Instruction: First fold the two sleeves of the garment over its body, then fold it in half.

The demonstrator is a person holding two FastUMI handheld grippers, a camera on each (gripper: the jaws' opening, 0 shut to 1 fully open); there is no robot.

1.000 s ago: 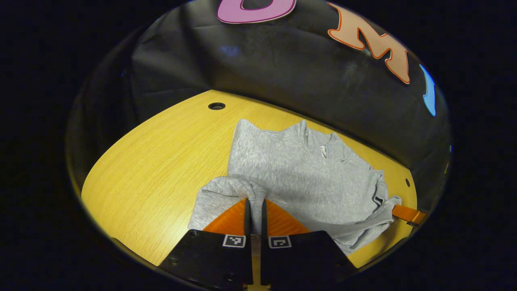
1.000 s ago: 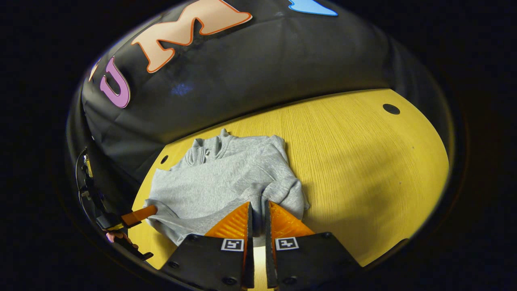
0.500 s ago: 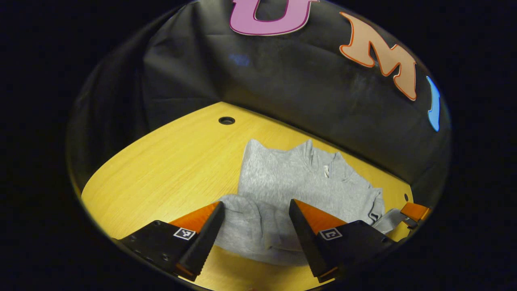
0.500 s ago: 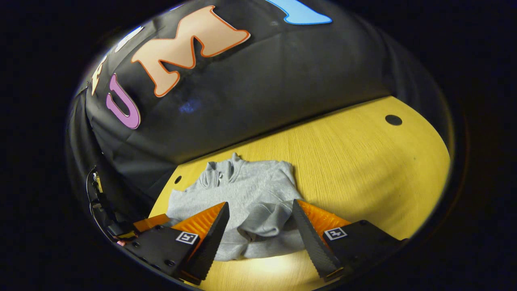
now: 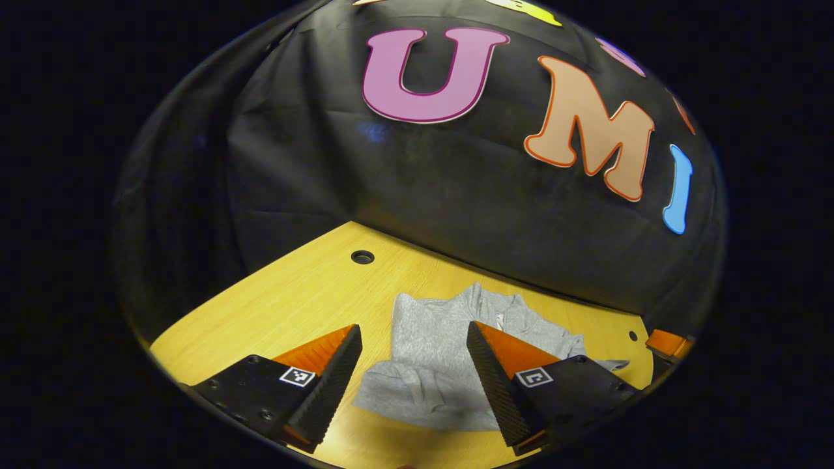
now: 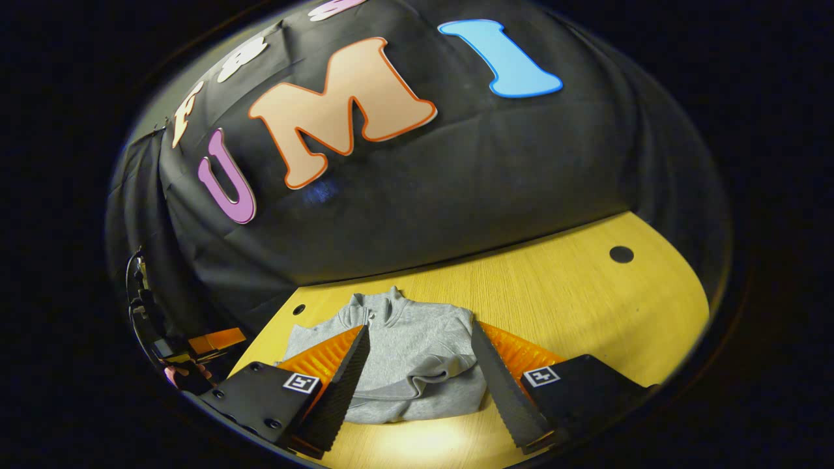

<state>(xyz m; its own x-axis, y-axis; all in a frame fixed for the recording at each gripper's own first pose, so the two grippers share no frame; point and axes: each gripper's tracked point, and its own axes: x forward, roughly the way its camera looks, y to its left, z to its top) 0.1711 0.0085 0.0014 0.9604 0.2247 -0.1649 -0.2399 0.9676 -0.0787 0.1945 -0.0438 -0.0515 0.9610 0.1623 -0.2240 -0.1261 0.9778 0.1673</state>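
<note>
Since a second ago both grippers have let go of the grey sweatshirt (image 5: 430, 365) and drawn back, so it looks smaller and sits lower in each view. Nearest, the left gripper (image 5: 412, 381) stands with jaws spread wide, holding nothing; the right gripper (image 6: 417, 384) is likewise released. Between each pair of fingers the folded sweatshirt lies on the yellow wooden table (image 6: 573, 306), collar toward the wall. A round hole (image 5: 362, 256) marks the tabletop beyond.
</note>
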